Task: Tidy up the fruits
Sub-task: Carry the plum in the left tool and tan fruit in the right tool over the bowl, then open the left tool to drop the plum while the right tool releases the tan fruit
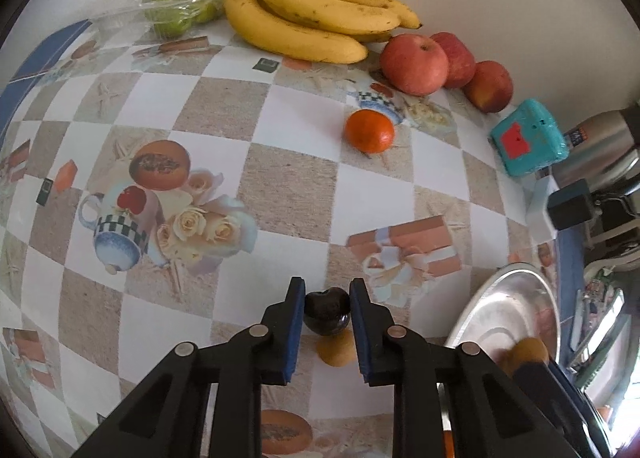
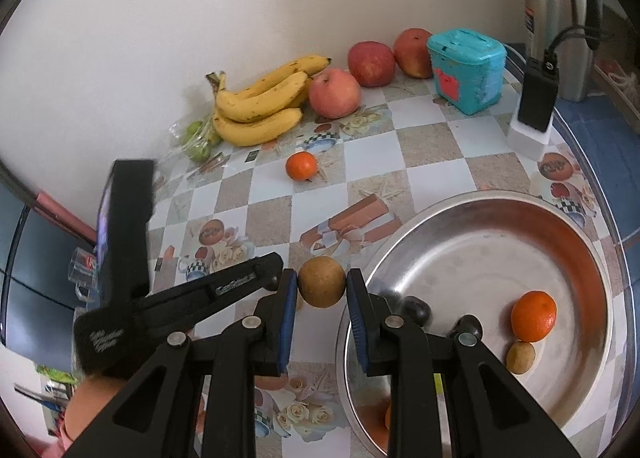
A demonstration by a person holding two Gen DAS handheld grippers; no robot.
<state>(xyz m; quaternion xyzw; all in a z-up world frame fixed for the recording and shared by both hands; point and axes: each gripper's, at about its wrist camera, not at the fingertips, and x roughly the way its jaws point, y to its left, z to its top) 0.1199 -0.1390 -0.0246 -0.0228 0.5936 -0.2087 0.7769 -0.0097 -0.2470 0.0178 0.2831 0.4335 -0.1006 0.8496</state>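
In your left wrist view, your left tongs (image 1: 327, 312) are closed narrowly on a dark plum (image 1: 327, 310), its sides touching both blue pads, above the patterned surface (image 1: 288, 186). Beyond it, a loose tangerine (image 1: 369, 131) sits alone on the surface. Against the wall lie a banana bunch (image 1: 312, 18), three red apples (image 1: 414, 64) just right of it, and a clear bag of green fruit (image 1: 176, 8) to its left. A teal box (image 1: 528, 138) stands right of the apples. The metal bowl (image 1: 508, 298) shows at the right edge.

In your right wrist view, your right tongs (image 2: 322, 288) hold a round brown fruit (image 2: 322, 287) between both pads, just left of the metal bowl's rim (image 2: 480, 202). In the bowl lie an orange tangerine (image 2: 533, 315), a small brown fruit (image 2: 520, 357) just below it, and two dark plums (image 2: 416, 309) near your fingers. Your left tongs (image 2: 276, 280) reach in from the left, their tips just beside the brown fruit. The bananas (image 2: 260, 106), apples (image 2: 334, 94), teal box (image 2: 466, 70) and lone tangerine (image 2: 301, 165) lie farther back.
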